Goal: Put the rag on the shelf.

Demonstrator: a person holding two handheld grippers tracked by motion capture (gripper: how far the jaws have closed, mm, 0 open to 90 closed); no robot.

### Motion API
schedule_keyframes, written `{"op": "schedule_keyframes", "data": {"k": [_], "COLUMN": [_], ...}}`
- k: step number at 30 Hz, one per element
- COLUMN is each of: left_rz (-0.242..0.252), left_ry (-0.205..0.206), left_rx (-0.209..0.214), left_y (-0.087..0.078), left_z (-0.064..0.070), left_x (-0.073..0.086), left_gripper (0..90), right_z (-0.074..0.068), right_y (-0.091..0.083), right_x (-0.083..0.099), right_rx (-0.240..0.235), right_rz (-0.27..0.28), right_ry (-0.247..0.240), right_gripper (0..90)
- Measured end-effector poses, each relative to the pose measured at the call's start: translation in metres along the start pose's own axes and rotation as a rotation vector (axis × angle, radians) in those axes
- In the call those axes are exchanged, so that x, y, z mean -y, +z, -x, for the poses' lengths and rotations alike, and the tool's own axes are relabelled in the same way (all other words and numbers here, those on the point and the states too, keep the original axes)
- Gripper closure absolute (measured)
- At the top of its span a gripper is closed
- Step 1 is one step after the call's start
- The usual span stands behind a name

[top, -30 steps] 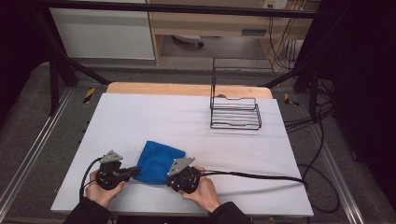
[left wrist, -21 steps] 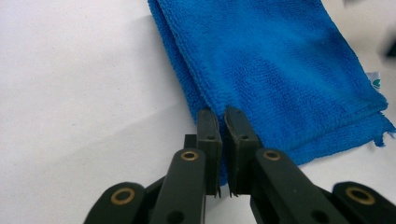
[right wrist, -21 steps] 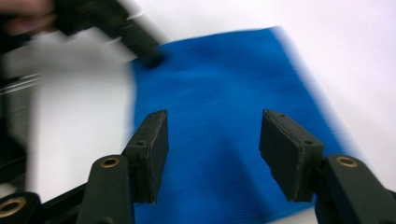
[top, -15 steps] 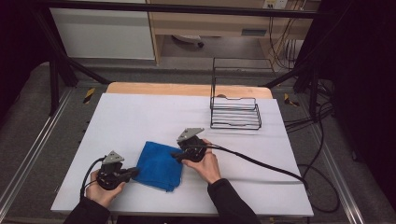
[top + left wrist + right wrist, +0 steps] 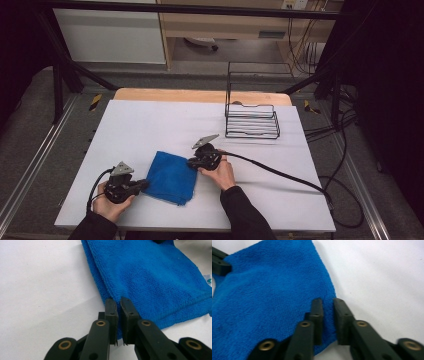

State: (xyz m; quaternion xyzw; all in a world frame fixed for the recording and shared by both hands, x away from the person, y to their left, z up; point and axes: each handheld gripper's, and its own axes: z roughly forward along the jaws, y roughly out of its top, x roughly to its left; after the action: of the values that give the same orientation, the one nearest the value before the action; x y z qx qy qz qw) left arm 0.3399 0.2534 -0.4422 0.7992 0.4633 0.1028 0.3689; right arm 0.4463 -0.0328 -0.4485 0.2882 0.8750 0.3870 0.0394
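A blue cloth (image 5: 171,176) lies folded on the white table (image 5: 150,125), near the front edge and a little left of the middle. The left gripper (image 5: 142,185) sits at the cloth's left corner, close to the front edge of the table, held in the person's left hand (image 5: 111,202). In the left gripper view its jaws stand close together with the cloth's edge (image 5: 120,312) running between them; a thin slit stays between the pads, so it looks clamped on the cloth, though the hold itself is partly hidden.

The right gripper (image 5: 191,162) is at the cloth's far right corner, farther from the front edge than the left one, held in the right hand (image 5: 220,172). In the right gripper view its jaws stand a little apart with the cloth's corner (image 5: 327,315) in the gap; it seems pinched there, but I cannot be sure the pads press on it. Its cable (image 5: 280,175) trails across the table towards the right edge.

A black wire rack (image 5: 251,120) stands near the back right corner of the table, well apart from the cloth.
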Motion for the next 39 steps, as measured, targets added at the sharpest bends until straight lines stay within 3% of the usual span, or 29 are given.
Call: {"op": "schedule_keyframes", "data": {"k": [3,8,9,14,18,20,27,28,30,31,32,33,35,38,39], "left_rz": [0.005,0.014,0.012,-0.008,-0.02,-0.026,0.002,0.006,0.012,0.016,0.032,0.041,0.053,0.073,0.072], "left_ry": [0.001,-0.005,0.001,0.052,0.097,0.111,0.148,0.155,0.164,0.166,0.162,0.158,0.156,0.146,0.141], "left_rx": [0.005,0.034,0.035,0.035,0.028,0.023,0.004,0.001,-0.007,-0.006,0.001,0.008,0.016,0.006,0.006], "left_y": [0.0,0.005,0.007,0.023,0.04,0.05,0.066,0.065,0.06,0.057,0.051,0.047,0.037,0.022,0.018], "left_z": [-0.001,-0.002,-0.001,0.006,0.012,0.016,0.024,0.024,0.024,0.024,0.023,0.022,0.02,0.014,0.012], "left_x": [-0.002,-0.013,-0.015,-0.035,-0.051,-0.058,-0.065,-0.065,-0.064,-0.063,-0.062,-0.06,-0.057,-0.05,-0.047], "left_gripper": [84.8,84.8,84.8,84.8,84.7,84.6,81.7,77.7,73.8,69.2,61.7,58.5,54.7,40.2,40.2], "right_z": [-0.002,-0.009,-0.013,-0.02,-0.019,-0.013,-0.004,-0.003,-0.002,-0.003,-0.006,-0.008,-0.011,-0.031,-0.031], "right_y": [-0.009,-0.039,-0.05,-0.07,-0.076,-0.078,-0.072,-0.07,-0.07,-0.071,-0.077,-0.079,-0.083,-0.089,-0.089], "right_x": [-0.001,0.0,0.002,0.012,0.021,0.037,0.063,0.066,0.066,0.066,0.066,0.066,0.066,0.064,0.064], "right_rx": [0.005,0.036,0.062,0.111,0.145,0.184,0.231,0.238,0.242,0.247,0.232,0.217,0.199,0.111,0.111], "right_rz": [0.019,0.05,0.051,0.044,0.044,0.045,0.054,0.055,0.059,0.072,0.106,0.118,0.131,0.137,0.137], "right_ry": [-0.002,0.012,0.028,0.062,0.105,0.172,0.22,0.225,0.211,0.187,0.141,0.129,0.109,0.032,0.032], "right_gripper": [85.9,86.2,86.2,86.2,86.1,86.1,85.0,80.9,76.9,70.8,57.6,51.5,48.6,38.8,38.8]}}
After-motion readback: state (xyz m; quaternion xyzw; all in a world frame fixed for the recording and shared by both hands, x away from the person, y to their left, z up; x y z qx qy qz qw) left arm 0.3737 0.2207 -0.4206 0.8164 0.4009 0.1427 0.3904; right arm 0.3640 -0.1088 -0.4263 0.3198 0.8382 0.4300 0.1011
